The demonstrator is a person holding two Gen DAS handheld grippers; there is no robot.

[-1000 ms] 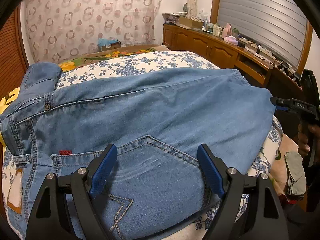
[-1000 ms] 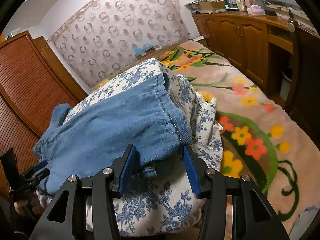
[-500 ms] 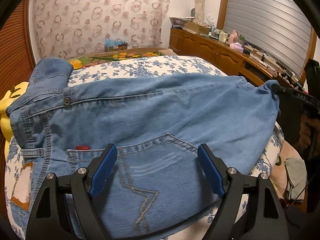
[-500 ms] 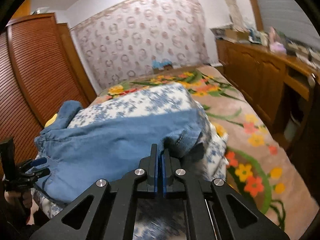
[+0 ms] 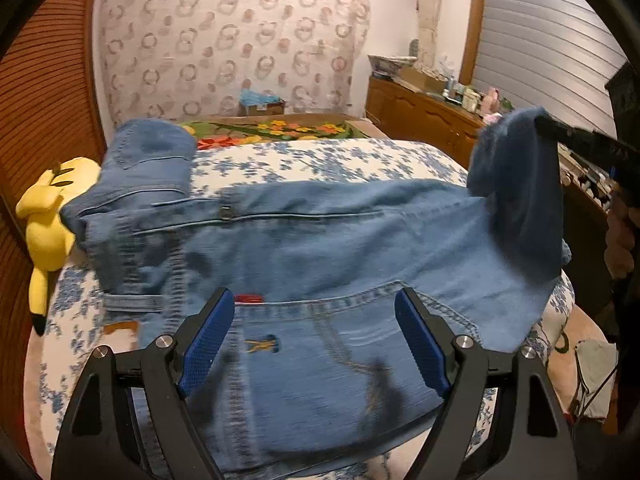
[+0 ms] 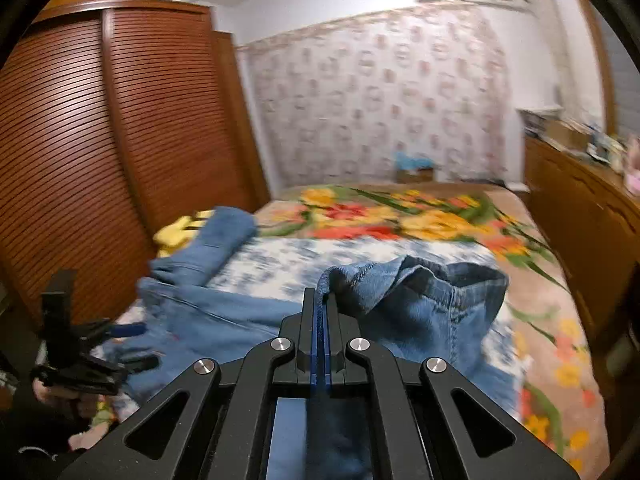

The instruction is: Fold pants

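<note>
Right hand-held gripper is pinching the jeans hem, raising it to fold; left hand-held gripper is hovering wide open.

Floral blanket motion-blurred; jeans lower edge cut off behind claw.

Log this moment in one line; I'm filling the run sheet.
right gripper: shut on jeans leg hem, lifted | left gripper: open, above seat pocket | jeans on floral quilt
</note>
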